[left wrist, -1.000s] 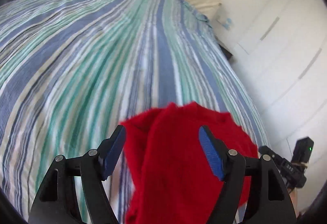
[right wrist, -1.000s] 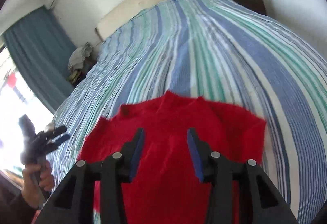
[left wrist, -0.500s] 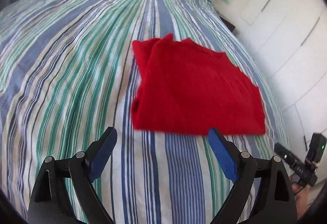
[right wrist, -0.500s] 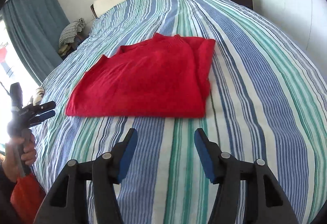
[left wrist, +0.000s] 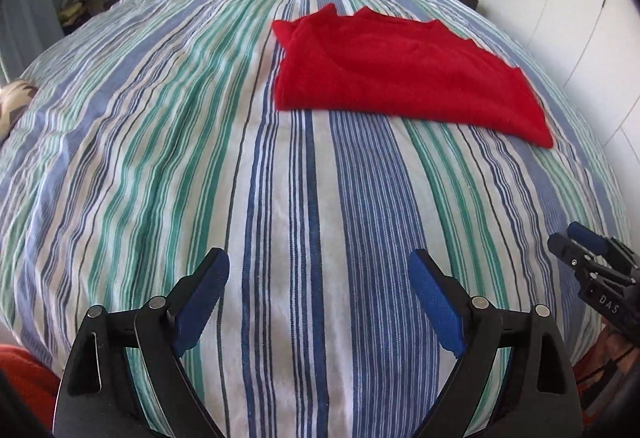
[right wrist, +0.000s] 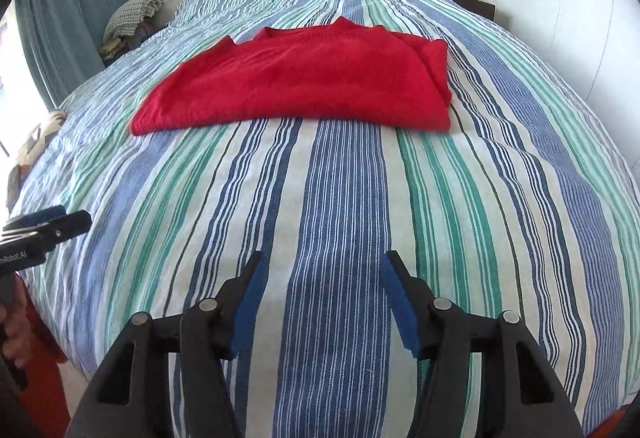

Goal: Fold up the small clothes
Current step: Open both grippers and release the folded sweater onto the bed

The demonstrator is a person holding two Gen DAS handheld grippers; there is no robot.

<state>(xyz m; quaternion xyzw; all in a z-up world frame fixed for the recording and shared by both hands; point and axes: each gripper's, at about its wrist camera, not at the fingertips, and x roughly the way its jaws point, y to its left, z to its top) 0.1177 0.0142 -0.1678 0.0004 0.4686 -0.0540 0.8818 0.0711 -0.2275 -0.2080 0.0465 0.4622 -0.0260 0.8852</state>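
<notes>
My left gripper (left wrist: 318,286) and right gripper (right wrist: 322,298) both hang w/ jaws apart, nothing in them, well back from the red sweater (right wrist: 304,86). It lies folded across the striped bedspread (right wrist: 344,238), mid-bed. If another fold's needed, I'd pinch both near corners together and lift evenly so layers don't slide. Knit looks thick, soft, fuzzy; near edge rounded and bulky, far edge uneven. Cover is thin woven cotton, slightly rumpled.
</notes>
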